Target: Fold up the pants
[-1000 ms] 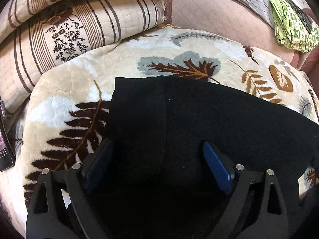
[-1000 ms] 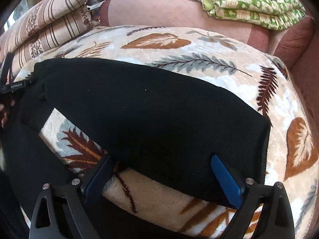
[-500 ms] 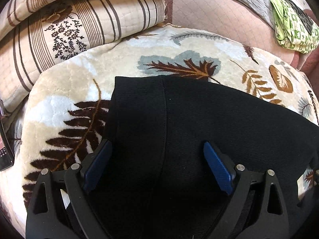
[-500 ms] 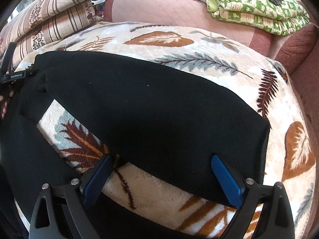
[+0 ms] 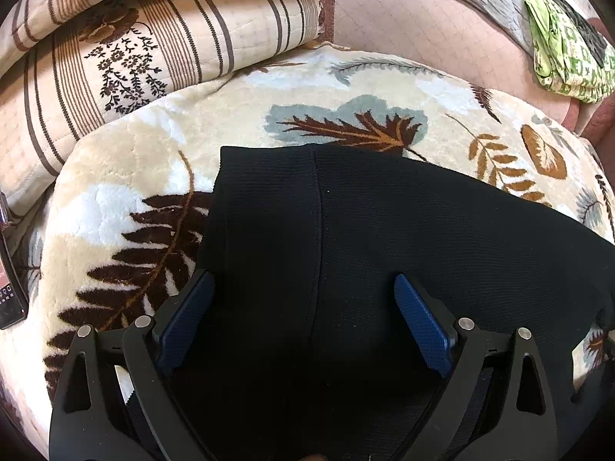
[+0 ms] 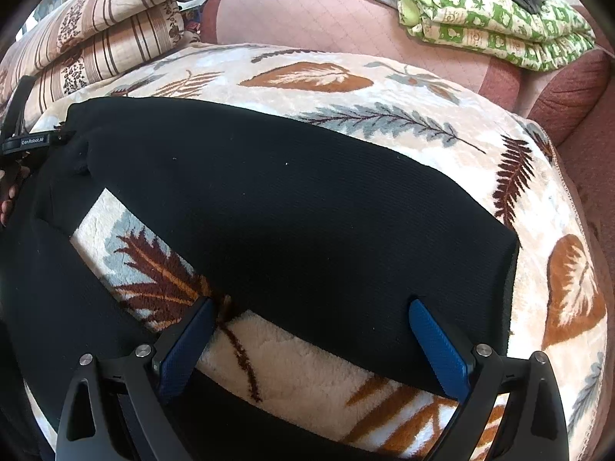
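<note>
Black pants (image 5: 384,230) lie spread flat on a leaf-patterned blanket (image 5: 127,176). In the left wrist view the waistband end with its centre seam is straight ahead, and my left gripper (image 5: 303,292) hovers open over it, nothing between its blue pads. In the right wrist view one pant leg (image 6: 307,211) runs from the left to its hem at the right, and the other leg (image 6: 50,288) drops toward the lower left. My right gripper (image 6: 311,319) is open just above the near edge of the upper leg. The left gripper's body (image 6: 27,140) shows at the far left there.
A folded striped floral quilt (image 5: 134,38) sits at the back left, a folded green patterned cloth (image 6: 488,15) at the back right on the pink sofa back (image 6: 346,11). A phone (image 5: 9,280) lies at the blanket's left edge. A reddish armrest (image 6: 569,92) is at the right.
Both grippers have barely shifted. The right wrist view has drifted slightly so the pants sit a little lower. Both stay open.
</note>
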Available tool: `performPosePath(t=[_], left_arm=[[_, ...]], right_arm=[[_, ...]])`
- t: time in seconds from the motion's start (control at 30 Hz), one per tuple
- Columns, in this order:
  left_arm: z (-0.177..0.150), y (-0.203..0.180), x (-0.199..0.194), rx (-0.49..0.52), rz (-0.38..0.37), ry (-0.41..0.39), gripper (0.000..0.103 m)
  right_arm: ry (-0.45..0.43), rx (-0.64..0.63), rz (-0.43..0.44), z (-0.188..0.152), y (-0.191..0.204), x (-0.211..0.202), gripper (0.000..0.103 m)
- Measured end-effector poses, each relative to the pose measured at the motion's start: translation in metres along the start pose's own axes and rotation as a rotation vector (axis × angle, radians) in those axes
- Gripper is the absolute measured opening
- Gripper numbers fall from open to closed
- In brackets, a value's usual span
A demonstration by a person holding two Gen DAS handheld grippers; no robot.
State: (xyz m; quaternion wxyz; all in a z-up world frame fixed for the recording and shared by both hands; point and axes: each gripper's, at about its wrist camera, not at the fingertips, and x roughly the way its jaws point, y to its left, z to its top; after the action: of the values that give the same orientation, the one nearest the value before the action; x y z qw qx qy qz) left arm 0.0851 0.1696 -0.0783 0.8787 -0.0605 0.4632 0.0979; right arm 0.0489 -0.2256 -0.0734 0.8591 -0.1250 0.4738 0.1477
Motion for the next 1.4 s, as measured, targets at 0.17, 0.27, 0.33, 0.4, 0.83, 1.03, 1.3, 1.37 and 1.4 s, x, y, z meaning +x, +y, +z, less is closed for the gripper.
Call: performPosePath(t=[0.17, 0.27, 0.33, 0.4, 0.83, 1.03, 1.3, 1.37, 1.4], left_arm=[[0.003, 0.002, -0.003, 0.004, -0.029, 0.013, 0.095], [0.007, 0.009, -0.014, -0.004, -0.085, 0.020, 0.095], [0.015, 0.016, -0.032, 0.010, -0.101, -0.034, 0.095], [0.029, 0.024, -0.050, 0.045, -0.099, -0.100, 0.095], [0.062, 0.038, -0.033, 0.253, -0.099, -0.200, 0.095], [0.062, 0.046, -0.017, 0.272, -0.091, -0.171, 0.095], [0.068, 0.058, -0.015, 0.327, -0.121, -0.186, 0.095], [0.068, 0.060, -0.014, 0.381, -0.172, -0.170, 0.095], [0.068, 0.059, -0.013, 0.414, -0.184, -0.159, 0.095]], right_arm=[[-0.010, -0.001, -0.005, -0.001, 0.001, 0.000, 0.100], [-0.010, -0.001, -0.008, -0.001, 0.001, 0.001, 0.100], [-0.011, -0.002, -0.009, -0.001, 0.001, 0.001, 0.101], [-0.012, -0.001, -0.009, -0.001, 0.001, 0.001, 0.101], [-0.012, 0.005, 0.004, 0.000, 0.001, 0.002, 0.103], [-0.010, 0.004, 0.005, 0.000, 0.001, 0.003, 0.103], [-0.009, 0.000, 0.000, 0.001, 0.002, 0.004, 0.103], [-0.009, 0.000, 0.002, 0.001, 0.001, 0.003, 0.103], [-0.009, 0.000, 0.001, 0.001, 0.001, 0.003, 0.103]])
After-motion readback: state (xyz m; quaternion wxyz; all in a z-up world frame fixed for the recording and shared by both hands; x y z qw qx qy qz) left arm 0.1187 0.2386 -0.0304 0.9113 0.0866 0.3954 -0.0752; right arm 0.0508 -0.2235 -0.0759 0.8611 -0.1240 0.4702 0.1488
